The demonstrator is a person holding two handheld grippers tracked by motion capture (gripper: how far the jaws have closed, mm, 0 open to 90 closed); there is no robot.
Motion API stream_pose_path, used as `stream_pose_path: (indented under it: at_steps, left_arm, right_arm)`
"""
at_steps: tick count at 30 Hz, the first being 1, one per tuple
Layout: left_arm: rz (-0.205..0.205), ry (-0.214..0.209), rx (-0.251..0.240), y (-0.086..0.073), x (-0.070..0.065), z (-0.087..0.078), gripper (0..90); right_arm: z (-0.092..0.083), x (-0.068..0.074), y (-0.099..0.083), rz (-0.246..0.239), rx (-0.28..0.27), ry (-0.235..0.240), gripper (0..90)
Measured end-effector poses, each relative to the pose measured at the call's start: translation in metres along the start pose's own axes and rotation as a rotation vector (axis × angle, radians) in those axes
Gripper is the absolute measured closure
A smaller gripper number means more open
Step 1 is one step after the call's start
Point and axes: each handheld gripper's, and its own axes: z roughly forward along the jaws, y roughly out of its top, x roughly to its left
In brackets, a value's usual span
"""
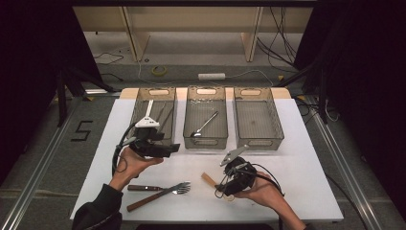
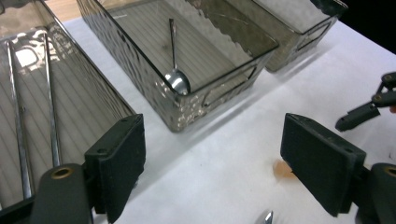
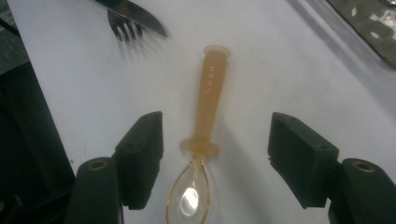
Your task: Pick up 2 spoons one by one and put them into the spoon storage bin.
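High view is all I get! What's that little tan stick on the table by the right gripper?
Observer: A see-through amber plastic spoon, with its bowl toward the right gripper.
Operator: Is it grabbed?
Observer: No. It lies between the open fingers, and they don't touch it.
Operator: And the left gripper?
Observer: Its fingers stand open over the white table, with nothing between them.

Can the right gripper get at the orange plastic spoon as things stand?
Probably yes. The right gripper has its jaws open on either side of the orange spoon, which lies flat on the white table with nothing across it.
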Motion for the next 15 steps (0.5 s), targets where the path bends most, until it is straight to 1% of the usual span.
stream_pose_path:
  at_steps: [1,3,4,10,11,14,15]
  left_arm:
    - [-0.004,0.001,-0.005,-0.003,-0.001,-0.001,21.1]
    - [0.002,0.012,-0.005,-0.007,-0.002,-0.003,21.0]
    - [-0.002,0.013,-0.008,-0.009,-0.002,-0.003,21.0]
    - [-0.005,0.003,-0.014,-0.022,-0.002,-0.008,20.2]
    - [-0.004,0.008,-0.024,-0.025,-0.002,-0.01,20.2]
    - [-0.019,0.011,-0.042,-0.032,0.0,-0.013,20.3]
    - [-0.021,0.011,-0.04,-0.034,0.001,-0.014,20.2]
  right_arm:
    - [0.001,0.0,0.001,-0.004,0.001,0.002,37.9]
    - [0.004,0.001,0.003,-0.001,0.007,0.004,39.8]
    - [0.004,0.001,0.004,0.002,0.007,0.003,40.7]
    - [0.01,0.002,0.007,0.007,0.024,0.011,46.2]
    - [0.011,0.001,0.008,0.011,0.025,0.01,47.6]
    - [0.013,-0.001,0.01,0.019,0.033,0.018,50.4]
    - [0.014,-0.001,0.01,0.018,0.039,0.018,51.2]
